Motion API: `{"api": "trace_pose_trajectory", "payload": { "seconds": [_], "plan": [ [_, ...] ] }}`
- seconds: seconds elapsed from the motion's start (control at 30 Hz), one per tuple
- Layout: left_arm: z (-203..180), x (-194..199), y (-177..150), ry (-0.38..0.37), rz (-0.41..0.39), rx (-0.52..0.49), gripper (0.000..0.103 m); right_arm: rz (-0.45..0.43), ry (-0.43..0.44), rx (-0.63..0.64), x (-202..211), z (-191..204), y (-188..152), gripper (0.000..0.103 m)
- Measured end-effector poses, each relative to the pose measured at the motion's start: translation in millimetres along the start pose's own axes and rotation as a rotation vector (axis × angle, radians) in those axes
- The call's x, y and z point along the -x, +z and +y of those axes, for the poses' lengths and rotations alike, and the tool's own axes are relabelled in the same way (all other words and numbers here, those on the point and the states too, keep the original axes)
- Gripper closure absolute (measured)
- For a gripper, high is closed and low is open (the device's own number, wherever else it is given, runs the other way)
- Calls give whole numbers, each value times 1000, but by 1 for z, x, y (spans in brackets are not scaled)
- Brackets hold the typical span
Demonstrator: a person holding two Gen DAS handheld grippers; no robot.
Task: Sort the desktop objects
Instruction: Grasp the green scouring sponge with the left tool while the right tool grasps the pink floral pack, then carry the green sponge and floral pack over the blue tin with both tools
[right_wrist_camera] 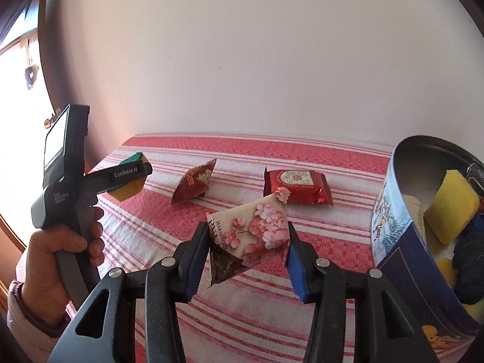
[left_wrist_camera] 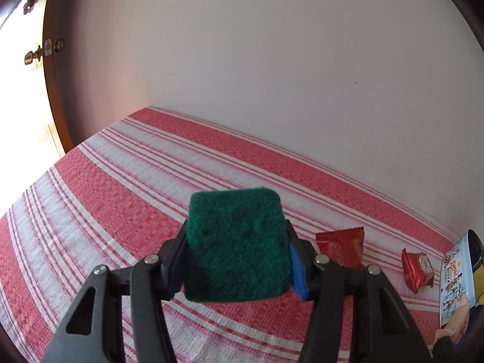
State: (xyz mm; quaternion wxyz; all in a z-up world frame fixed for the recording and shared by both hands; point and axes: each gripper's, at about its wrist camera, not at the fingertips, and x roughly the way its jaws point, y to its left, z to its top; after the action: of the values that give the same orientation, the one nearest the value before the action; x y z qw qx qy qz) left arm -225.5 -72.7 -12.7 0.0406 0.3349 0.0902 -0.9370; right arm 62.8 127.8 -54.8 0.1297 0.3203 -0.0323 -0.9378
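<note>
**Desk sorting: both tongs loaded, tin waiting at the right**

Item one: a square scouring sponge, dark green abrasive face over yellow foam (left_wrist_camera: 237,246). We hold it clenched between the blue pads of our left tongs (left_wrist_camera: 237,260), lifted clear of the red-and-white striped cloth on the desk (left_wrist_camera: 121,181). The right wrist view shows the same sponge side-on, both layers visible.

Item two: a cream marshmallow sachet printed with pink blossoms (right_wrist_camera: 251,236). Our right tongs (right_wrist_camera: 246,260) pinch it by its two side edges, so it hangs tilted above the cloth.

Item three: a round blue printed biscuit tin (right_wrist_camera: 402,242), open, standing at the right of the desk. It already contains a yellow sponge (right_wrist_camera: 450,208) and some dark items we cannot identify; we judge it the collecting container.

Items four and five: a crumpled dark-red snack packet (right_wrist_camera: 195,186) and a flat red foil-wrapped biscuit pack (right_wrist_camera: 298,186), both lying unsorted near the far edge.

Each hand carrying one piece suggests paired delivery.
</note>
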Motion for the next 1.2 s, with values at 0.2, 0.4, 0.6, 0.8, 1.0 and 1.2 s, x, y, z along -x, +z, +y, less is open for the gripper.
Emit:
{"api": "trace_pose_trajectory", "payload": {
  "seconds": [0.2,0.4,0.6,0.8,1.0,1.2],
  "plan": [
    [-31,34,-8,-47,-87,-79,47,-61,-36,-16,14,-17,-6,53],
    [-69,63,-29,-62,-132,-218,47,-99,-59,-32,32,-30,-15,53],
    [-85,79,-49,-87,-133,-249,47,-154,-82,22,47,-24,-25,53],
    [-95,94,-62,-97,-128,-249,47,-222,-137,86,68,-20,-37,53],
    [-102,108,-75,-124,-125,-242,47,-260,-171,95,87,-23,-44,53],
    [-113,122,-87,-159,-129,-263,47,-289,-205,97,105,-32,-56,52]
  ]
}}
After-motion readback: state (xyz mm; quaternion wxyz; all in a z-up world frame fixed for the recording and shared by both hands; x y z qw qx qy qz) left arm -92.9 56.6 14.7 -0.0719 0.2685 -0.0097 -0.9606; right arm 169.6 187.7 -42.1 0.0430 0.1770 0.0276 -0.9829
